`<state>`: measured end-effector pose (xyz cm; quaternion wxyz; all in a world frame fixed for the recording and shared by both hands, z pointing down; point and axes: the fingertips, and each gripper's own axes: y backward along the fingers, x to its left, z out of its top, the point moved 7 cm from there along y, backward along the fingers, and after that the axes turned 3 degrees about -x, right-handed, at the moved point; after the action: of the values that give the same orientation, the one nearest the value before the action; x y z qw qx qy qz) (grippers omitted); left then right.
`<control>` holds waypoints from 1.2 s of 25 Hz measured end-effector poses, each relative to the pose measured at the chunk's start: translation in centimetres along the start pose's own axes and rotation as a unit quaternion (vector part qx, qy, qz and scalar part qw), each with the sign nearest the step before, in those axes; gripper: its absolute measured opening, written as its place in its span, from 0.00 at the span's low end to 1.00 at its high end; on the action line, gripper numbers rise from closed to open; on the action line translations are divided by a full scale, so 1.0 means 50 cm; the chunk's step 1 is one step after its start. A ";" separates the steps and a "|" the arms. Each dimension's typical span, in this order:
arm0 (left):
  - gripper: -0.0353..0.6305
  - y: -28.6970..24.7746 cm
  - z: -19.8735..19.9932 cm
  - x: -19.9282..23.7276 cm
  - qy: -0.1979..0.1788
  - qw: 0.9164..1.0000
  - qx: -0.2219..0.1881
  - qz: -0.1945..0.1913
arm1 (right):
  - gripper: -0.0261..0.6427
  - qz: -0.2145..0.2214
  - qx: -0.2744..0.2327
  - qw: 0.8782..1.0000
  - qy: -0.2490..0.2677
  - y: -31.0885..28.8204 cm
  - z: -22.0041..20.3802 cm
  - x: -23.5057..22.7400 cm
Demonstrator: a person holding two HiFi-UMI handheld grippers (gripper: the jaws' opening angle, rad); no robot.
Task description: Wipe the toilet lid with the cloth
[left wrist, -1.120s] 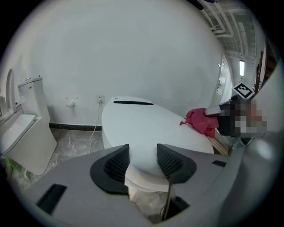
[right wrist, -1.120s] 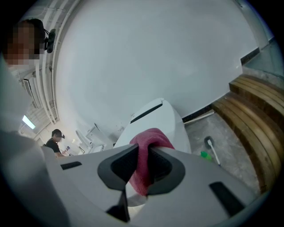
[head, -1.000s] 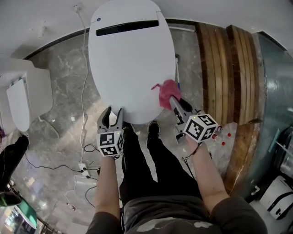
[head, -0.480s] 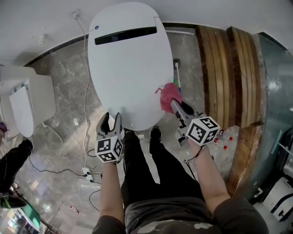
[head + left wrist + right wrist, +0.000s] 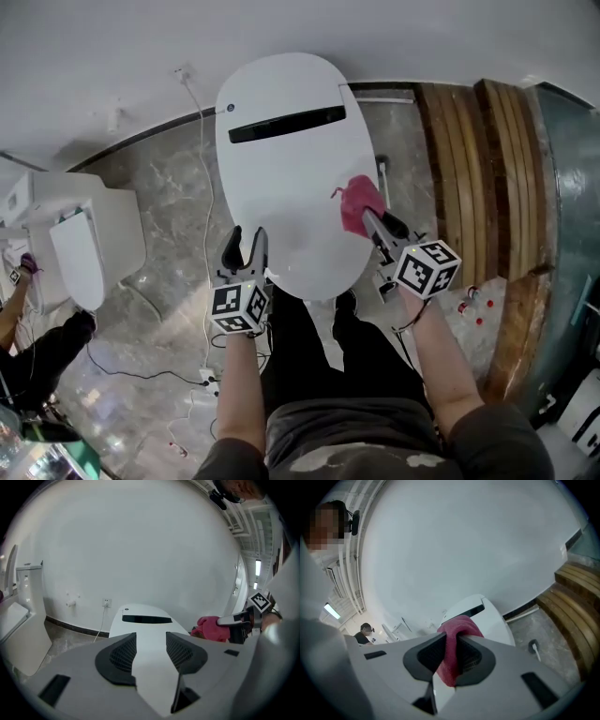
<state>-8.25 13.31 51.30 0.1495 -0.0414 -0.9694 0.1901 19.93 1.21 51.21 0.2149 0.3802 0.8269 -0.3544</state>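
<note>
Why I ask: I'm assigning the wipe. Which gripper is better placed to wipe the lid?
Right. The right gripper has its jaws shut on the pink cloth, at the right side of the toilet lid. The left gripper is open and empty at the lid's near edge.

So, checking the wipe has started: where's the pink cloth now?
In the head view, the pink cloth is at the right edge of the toilet lid, pinched in the right gripper.
</note>
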 end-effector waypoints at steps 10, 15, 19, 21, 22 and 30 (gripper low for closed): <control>0.37 -0.196 0.132 0.141 -0.013 0.996 0.005 -0.085 | 0.11 -0.003 0.006 1.000 0.003 -0.286 0.066 0.100; 0.28 -0.285 0.184 0.211 -0.016 0.994 0.006 -0.107 | 0.11 0.003 0.015 1.000 0.024 -0.457 0.096 0.151; 0.22 -0.342 0.209 0.263 -0.021 0.994 0.008 -0.109 | 0.11 0.016 0.039 0.998 0.045 -0.592 0.113 0.180; 0.20 -0.362 0.220 0.290 -0.017 0.994 0.008 -0.104 | 0.11 0.031 0.055 0.997 0.046 -0.652 0.114 0.200; 0.19 -0.369 0.224 0.304 -0.011 0.995 0.008 -0.101 | 0.11 0.037 0.062 0.996 0.047 -0.679 0.112 0.210; 0.09 -0.391 0.214 0.367 0.014 0.997 0.017 -0.080 | 0.11 0.033 0.091 0.992 0.080 -0.807 0.141 0.218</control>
<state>-29.44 -6.08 54.31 0.1788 0.0362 -0.9640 0.1936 -17.70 -17.44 56.81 0.1244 0.4523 0.7927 -0.3893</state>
